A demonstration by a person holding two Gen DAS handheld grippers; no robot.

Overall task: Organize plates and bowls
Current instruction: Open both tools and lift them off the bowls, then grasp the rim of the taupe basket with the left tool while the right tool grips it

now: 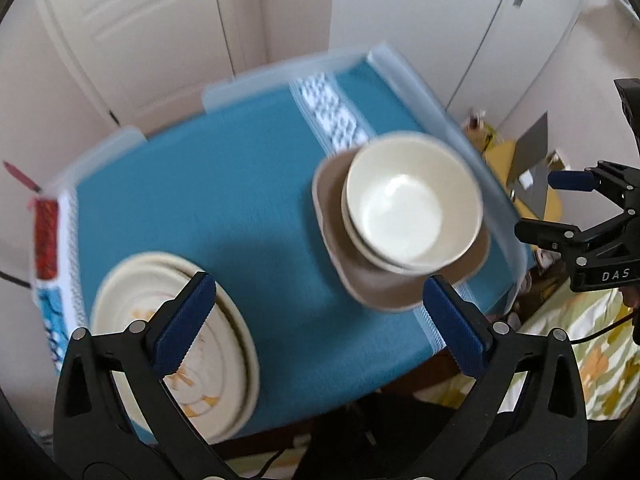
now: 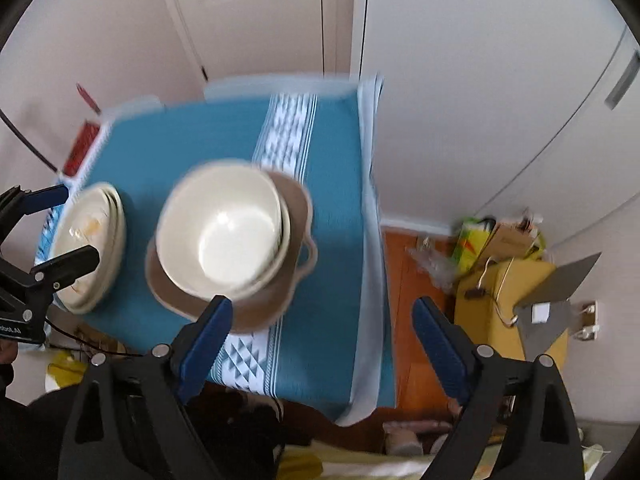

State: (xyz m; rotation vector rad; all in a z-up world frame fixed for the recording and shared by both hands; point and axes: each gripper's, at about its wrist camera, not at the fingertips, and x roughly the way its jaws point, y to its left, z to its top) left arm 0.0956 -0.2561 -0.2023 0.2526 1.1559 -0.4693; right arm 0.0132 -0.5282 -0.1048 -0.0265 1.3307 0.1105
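Note:
Two nested cream bowls (image 1: pixel 412 204) sit on a brown squarish plate (image 1: pixel 384 284) on the right side of the blue-clothed table (image 1: pixel 224 184). A stack of cream round plates (image 1: pixel 176 344) lies at the table's front left. My left gripper (image 1: pixel 316 324) is open and empty, high above the table's front edge. My right gripper (image 2: pixel 320 344) is open and empty, above the table's right front; it also shows in the left wrist view (image 1: pixel 560 204). The right wrist view shows the bowls (image 2: pixel 224 232), the brown plate (image 2: pixel 260 308), the round plates (image 2: pixel 92 244) and the left gripper (image 2: pixel 52 224).
A red and blue packet (image 1: pixel 48 240) lies at the table's left edge. White doors and walls stand behind the table. To the right, on the wooden floor (image 2: pixel 412 264), are a yellow box (image 2: pixel 504 300), a grey board (image 2: pixel 556 300) and clutter.

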